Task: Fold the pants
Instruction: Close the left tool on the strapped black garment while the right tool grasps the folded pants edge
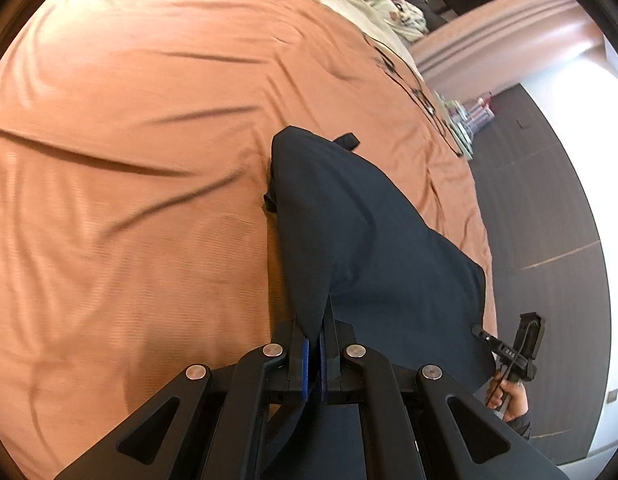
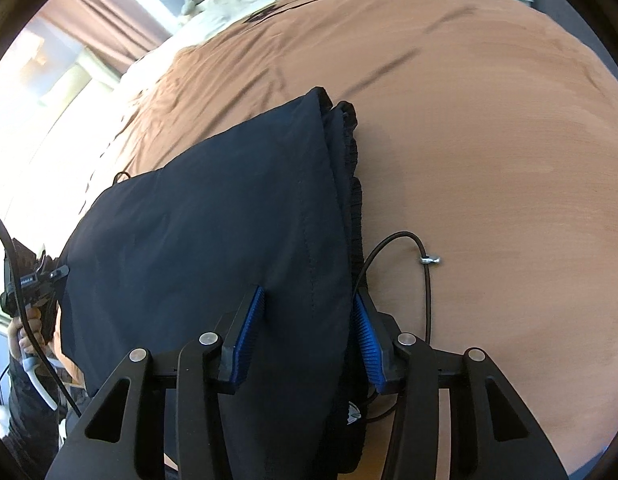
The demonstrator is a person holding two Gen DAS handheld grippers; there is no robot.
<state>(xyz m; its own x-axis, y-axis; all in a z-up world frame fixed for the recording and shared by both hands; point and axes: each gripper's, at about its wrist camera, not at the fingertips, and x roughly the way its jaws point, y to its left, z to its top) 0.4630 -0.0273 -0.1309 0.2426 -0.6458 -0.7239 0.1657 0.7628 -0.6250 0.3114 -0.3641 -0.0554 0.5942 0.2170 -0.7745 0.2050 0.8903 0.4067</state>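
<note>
One pair of dark navy fabric pants (image 2: 213, 232) lies folded on the wide orange-brown bedspread (image 2: 489, 152), its gathered elastic waistband (image 2: 355, 184) at the edge nearer the open bed. One black drawstring cord with a metal tip (image 2: 427, 258) loops out from it onto the cover.

There are two black grippers with blue ribbed pads. The left gripper (image 1: 314, 344) has its jaws pressed together, pinching an edge of the pants, and the cloth rises to it in a taut ridge. The right gripper (image 2: 309, 320) straddles the folded layers with its pads spread on either side; the left pad touches the cloth, but whether the right one does, I cannot tell.

One hand (image 2: 27, 332) shows, gripping the left tool's handle.
</note>
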